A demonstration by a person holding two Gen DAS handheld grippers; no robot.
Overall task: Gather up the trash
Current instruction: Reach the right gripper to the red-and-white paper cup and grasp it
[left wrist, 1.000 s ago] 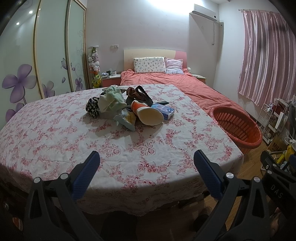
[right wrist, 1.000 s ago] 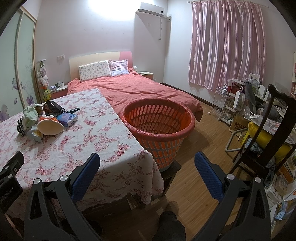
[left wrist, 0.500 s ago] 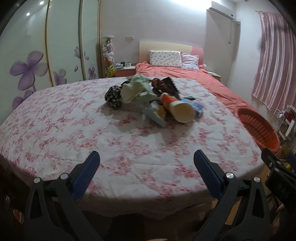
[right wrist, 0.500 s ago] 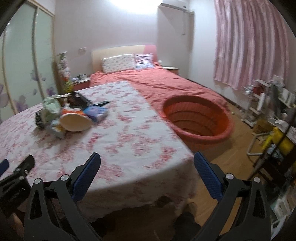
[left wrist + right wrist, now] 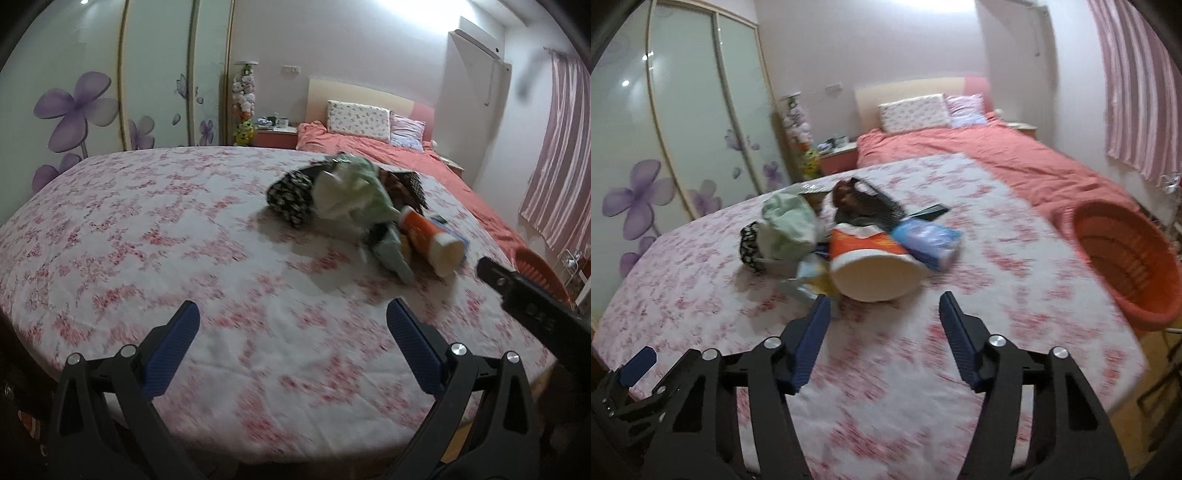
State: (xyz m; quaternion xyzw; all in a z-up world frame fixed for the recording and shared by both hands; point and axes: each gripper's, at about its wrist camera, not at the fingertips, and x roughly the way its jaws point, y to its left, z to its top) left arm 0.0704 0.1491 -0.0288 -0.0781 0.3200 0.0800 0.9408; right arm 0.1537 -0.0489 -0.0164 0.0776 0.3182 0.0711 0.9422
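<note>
Orange paper cup (image 5: 871, 258) on its side, crumpled wrappers (image 5: 788, 225), floral cloth (image 5: 960, 350)

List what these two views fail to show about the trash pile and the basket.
- Orange basket: right wrist view blurs it, so contents unclear; in the left wrist view the right gripper's body covers most of it.
- Items under the green bag: hidden by it.
- Print on the orange cup: motion-blurred.
</note>
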